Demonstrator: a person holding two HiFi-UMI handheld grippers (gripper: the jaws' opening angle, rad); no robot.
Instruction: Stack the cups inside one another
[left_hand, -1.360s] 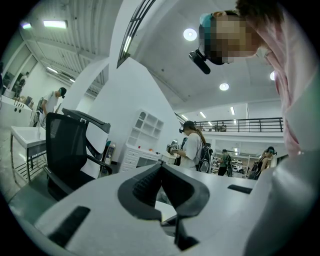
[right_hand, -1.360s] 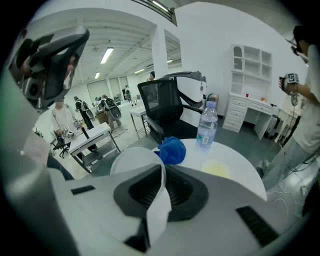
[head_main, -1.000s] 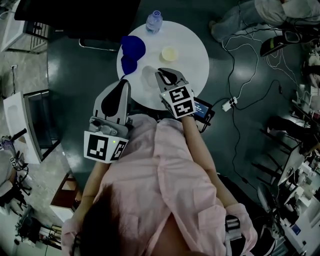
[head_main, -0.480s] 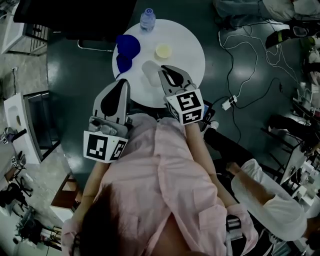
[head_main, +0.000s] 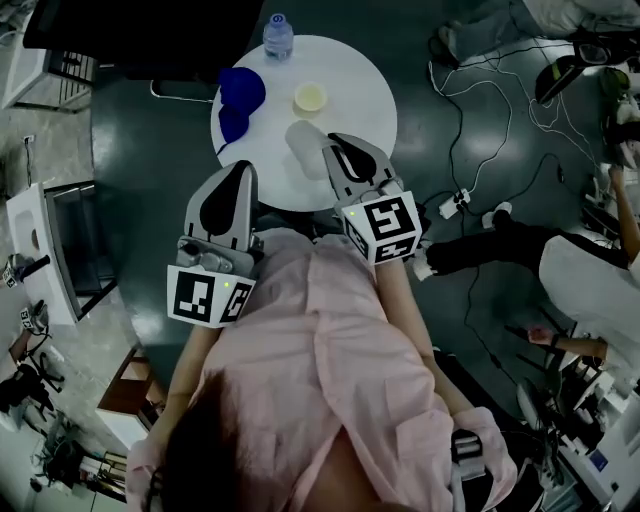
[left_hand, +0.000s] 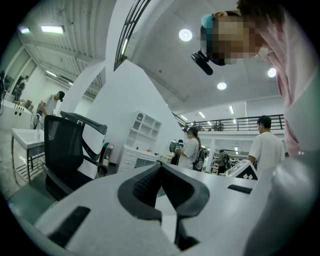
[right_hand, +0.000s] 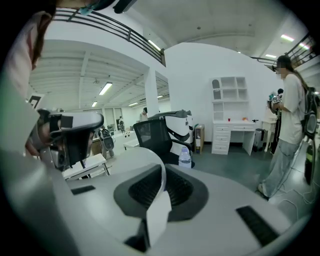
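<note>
My right gripper (head_main: 331, 142) is shut on the wall of a translucent white cup (head_main: 303, 135), which it holds over the near part of the round white table (head_main: 355, 80). In the right gripper view the cup's thin wall (right_hand: 159, 205) stands pinched between the jaws of the right gripper (right_hand: 162, 172). Two blue cups (head_main: 242, 89) sit at the table's left side, and a small yellow cup (head_main: 309, 97) sits near its middle. My left gripper (head_main: 243, 165) hovers off the table's near-left edge; in its own view the left gripper (left_hand: 161, 167) is shut with nothing in it.
A water bottle (head_main: 278, 35) stands at the table's far edge, and that water bottle (right_hand: 185, 156) also shows in the right gripper view. A black office chair (right_hand: 156, 134) stands beyond it. Cables (head_main: 470, 120) run over the floor at the right, where a person (head_main: 585, 280) bends.
My right gripper has come up and nearer with the white cup in it. The table has slid left and up in the head view. A person has moved in at the right.
</note>
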